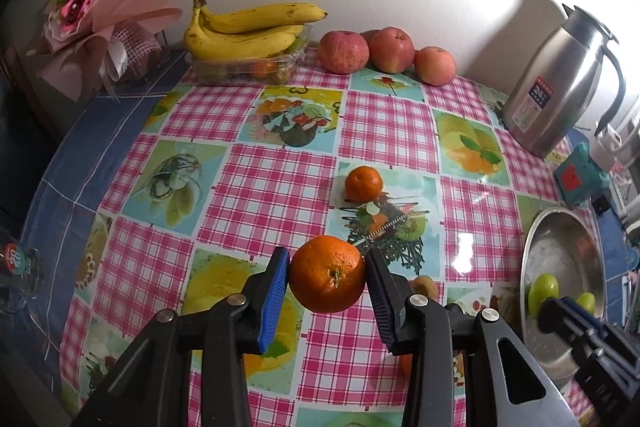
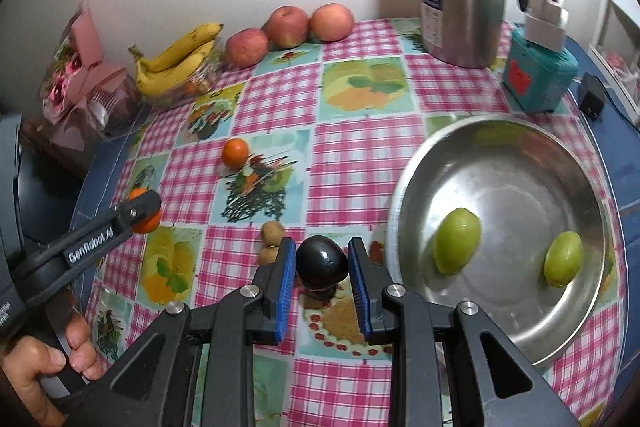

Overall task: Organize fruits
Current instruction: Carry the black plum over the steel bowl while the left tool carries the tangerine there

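Note:
My left gripper [image 1: 327, 267] is shut on an orange [image 1: 327, 273] and holds it above the table; it also shows in the right wrist view [image 2: 145, 213]. My right gripper [image 2: 321, 261] is shut on a dark plum [image 2: 321, 263], just left of the steel bowl [image 2: 520, 147]. Two green fruits [image 2: 456, 241] [image 2: 562, 259] lie in the bowl. A small orange [image 1: 363, 183] sits mid-table. Two small brown fruits [image 2: 272, 231] lie left of the plum. Bananas [image 1: 248, 27] rest on a clear tray, with three apples [image 1: 390, 49] beside them at the back wall.
A steel thermos jug [image 1: 560, 83] stands back right, with a teal box [image 2: 540, 75] and charger beside it. A pink bouquet [image 1: 100, 15] stands back left. A glass [image 1: 16, 275] sits at the left edge. The checked tablecloth [image 1: 280, 179] covers the table.

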`<action>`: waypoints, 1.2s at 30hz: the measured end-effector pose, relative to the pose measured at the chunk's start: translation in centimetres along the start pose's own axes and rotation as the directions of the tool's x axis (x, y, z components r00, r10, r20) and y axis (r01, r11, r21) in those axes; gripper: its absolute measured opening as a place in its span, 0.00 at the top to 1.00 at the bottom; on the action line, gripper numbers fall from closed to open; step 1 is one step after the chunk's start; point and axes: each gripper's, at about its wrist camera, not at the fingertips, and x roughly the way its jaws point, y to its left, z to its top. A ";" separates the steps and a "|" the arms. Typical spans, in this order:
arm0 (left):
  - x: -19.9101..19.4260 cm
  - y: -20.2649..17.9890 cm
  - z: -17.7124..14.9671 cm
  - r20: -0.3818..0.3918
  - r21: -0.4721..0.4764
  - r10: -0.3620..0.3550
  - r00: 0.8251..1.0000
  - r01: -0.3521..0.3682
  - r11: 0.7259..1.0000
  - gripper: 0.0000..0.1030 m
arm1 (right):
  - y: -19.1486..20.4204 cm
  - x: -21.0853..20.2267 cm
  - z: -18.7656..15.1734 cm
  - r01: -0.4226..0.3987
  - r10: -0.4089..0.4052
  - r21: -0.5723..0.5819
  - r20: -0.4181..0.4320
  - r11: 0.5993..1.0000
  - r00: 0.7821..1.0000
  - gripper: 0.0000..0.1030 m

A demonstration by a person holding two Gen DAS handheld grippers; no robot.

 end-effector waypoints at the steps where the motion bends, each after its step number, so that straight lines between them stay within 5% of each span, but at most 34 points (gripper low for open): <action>1: 0.0 -0.4 -0.1 -0.002 0.009 0.001 1.000 -0.001 1.000 0.60 | -0.5 -0.2 0.0 0.010 -0.010 0.009 0.003 1.000 1.000 0.73; 19: -0.3 -8.8 -2.6 -0.049 0.176 -0.099 0.994 0.106 0.979 0.60 | -10.0 -3.4 0.0 0.138 -0.153 0.200 0.064 0.970 0.986 0.73; 36: -1.4 -18.4 -5.5 -0.034 0.407 -0.247 0.969 0.239 0.881 0.60 | -13.8 -4.2 -0.3 0.184 -0.212 0.281 0.071 0.942 0.975 0.73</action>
